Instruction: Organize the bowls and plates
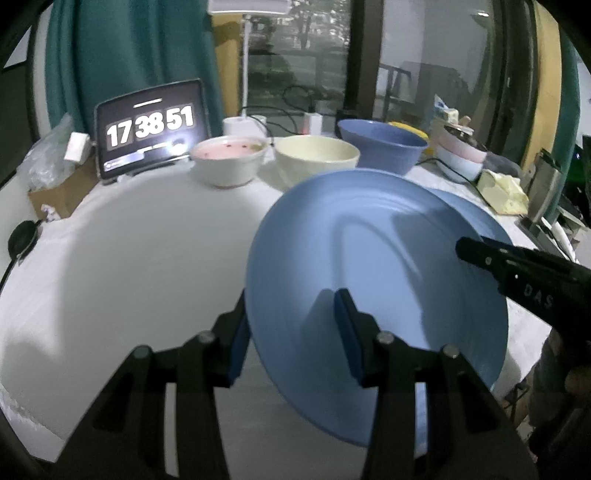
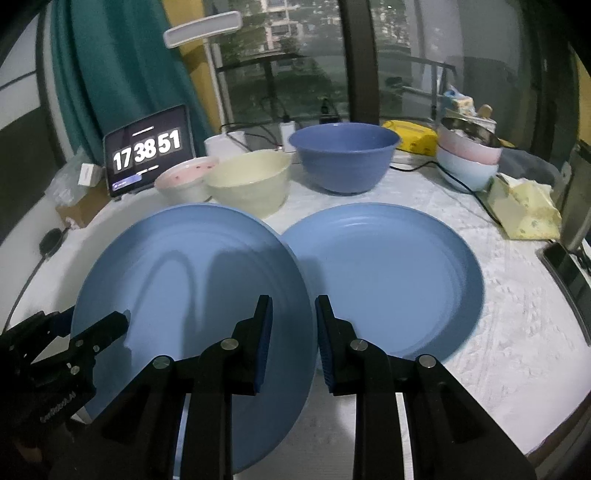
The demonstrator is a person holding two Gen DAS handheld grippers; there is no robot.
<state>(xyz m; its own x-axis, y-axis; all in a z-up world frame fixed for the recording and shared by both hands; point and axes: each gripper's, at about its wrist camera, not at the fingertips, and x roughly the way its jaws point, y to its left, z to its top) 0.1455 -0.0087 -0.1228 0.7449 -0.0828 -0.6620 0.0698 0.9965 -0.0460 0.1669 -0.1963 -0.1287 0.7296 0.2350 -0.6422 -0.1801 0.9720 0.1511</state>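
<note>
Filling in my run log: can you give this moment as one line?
left claw: grips lifted plate rim | right claw: grips same plate | second plate: on table

Window: large dark-framed glass panes (image 2: 303, 74) behind the tabletop, grey daylight, trees and a tall building outside.
Curtain: teal (image 2: 122, 66), hanging at left.
Wall: yellow strips (image 1: 546, 74) beside the frames.
Lamp: white, slim pole and flat head (image 2: 203, 29), unlit.
Tabletop: white textured cover (image 2: 517, 295).
Tablet: propped at back left, showing 17 38 51 (image 1: 149, 125).
Cables: black, trailing along the rear edge (image 1: 280, 110).
Light: dim, bluish.
</note>
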